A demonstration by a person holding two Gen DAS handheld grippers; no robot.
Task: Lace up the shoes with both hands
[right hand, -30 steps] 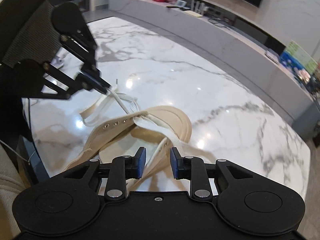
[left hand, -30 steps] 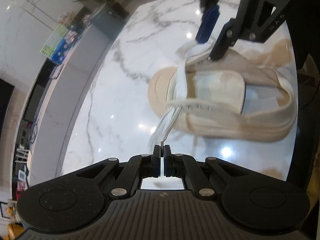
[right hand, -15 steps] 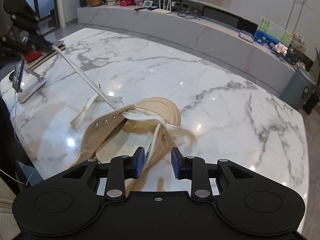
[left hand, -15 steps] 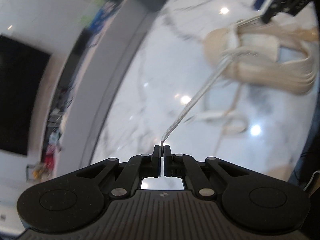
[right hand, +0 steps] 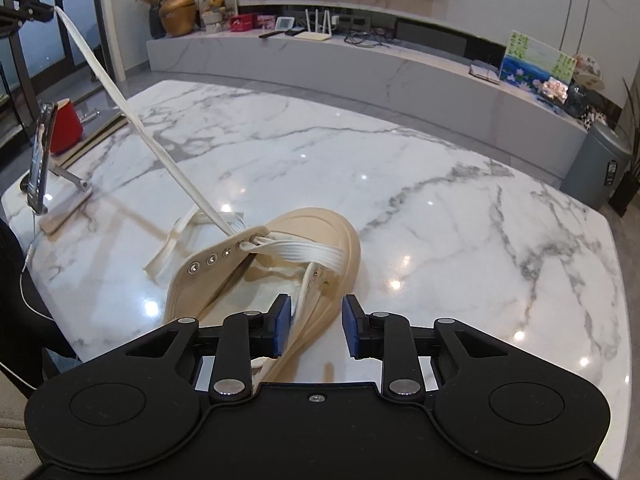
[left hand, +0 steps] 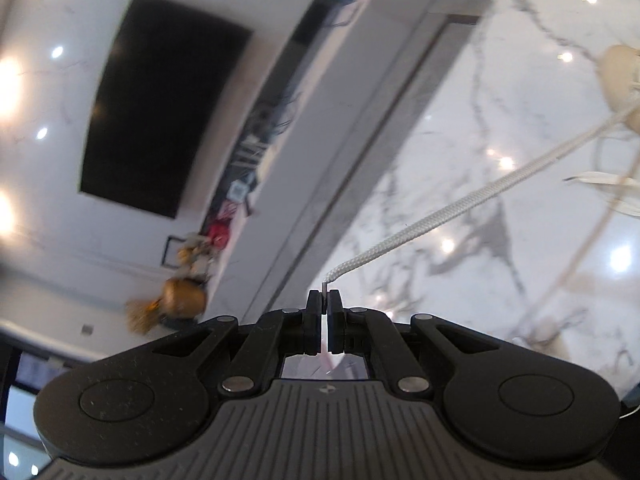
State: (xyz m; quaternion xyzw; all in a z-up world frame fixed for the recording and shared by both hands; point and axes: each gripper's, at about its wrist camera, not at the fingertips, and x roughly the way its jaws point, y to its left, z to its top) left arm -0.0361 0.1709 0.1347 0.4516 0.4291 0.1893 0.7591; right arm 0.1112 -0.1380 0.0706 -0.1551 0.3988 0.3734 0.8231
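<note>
With left gripper (left hand: 324,303) pinching lace tip (left hand: 325,285), taut shoelace (right hand: 140,128) running up-left from sneaker (right hand: 320,236); right gripper (right hand: 313,328) wide, just behind.

Right wrist view nears shoe (right hand: 280,276); blurred left view perhaps farther.

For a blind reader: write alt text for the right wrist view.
A beige shoe lies on a marble table, its white lace pulled taut from an eyelet up to the left gripper. The right gripper hovers open above it.
</note>
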